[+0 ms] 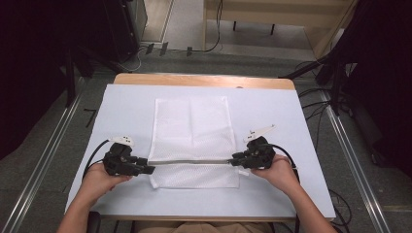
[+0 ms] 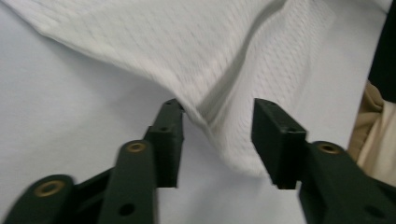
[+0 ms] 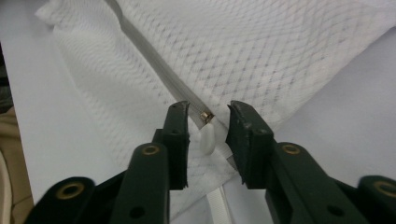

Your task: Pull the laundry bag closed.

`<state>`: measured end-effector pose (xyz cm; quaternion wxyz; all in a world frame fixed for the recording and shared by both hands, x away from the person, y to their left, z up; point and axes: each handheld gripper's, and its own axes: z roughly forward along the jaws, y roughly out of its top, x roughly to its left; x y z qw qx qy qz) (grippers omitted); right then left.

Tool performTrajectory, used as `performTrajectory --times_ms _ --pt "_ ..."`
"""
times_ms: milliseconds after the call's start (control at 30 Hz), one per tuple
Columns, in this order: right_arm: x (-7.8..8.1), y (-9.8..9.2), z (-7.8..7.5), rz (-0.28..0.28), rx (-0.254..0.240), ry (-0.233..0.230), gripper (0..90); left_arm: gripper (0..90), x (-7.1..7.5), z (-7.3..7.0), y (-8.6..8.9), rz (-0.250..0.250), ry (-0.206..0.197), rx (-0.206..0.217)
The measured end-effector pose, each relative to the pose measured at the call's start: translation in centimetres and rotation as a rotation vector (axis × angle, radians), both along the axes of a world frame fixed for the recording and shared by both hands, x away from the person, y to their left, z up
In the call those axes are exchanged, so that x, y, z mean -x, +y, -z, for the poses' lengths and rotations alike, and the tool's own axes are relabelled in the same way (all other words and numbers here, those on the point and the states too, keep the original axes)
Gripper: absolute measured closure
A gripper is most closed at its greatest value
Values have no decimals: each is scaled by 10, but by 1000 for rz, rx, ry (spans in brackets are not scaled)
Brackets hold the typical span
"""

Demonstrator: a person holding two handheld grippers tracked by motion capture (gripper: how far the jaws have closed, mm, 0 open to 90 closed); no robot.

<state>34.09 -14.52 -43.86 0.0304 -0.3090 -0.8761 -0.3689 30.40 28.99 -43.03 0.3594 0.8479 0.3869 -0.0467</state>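
Both hands sit at the table's near edge. Left gripper (image 2: 217,135), jaws spread, straddles a raised fold of the mesh bag (image 1: 192,131). Right gripper (image 3: 208,140), also spread, brackets the zipper pull (image 3: 207,130); the zipper (image 1: 192,162) runs straight between them.

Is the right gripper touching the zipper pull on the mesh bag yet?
Apart. In the right gripper view the right gripper has open jaws either side of the zipper pull, with gaps showing on both sides.
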Motion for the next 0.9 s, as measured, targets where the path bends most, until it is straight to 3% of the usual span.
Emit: performTrajectory --times_ms 300,467,600,900 --pt "-7 -8 6 91 3 -89 460 383 -3 -3 8 -98 -89 6" --pt "-14 -21 6 163 -18 -109 401 364 -5 -2 14 -151 -97 -5" --pt "-19 -30 8 242 -20 -151 364 362 -8 -1 18 -181 -98 -9" --pt "-30 -46 17 338 -2 -146 311 351 -10 1 29 -234 -108 -28"
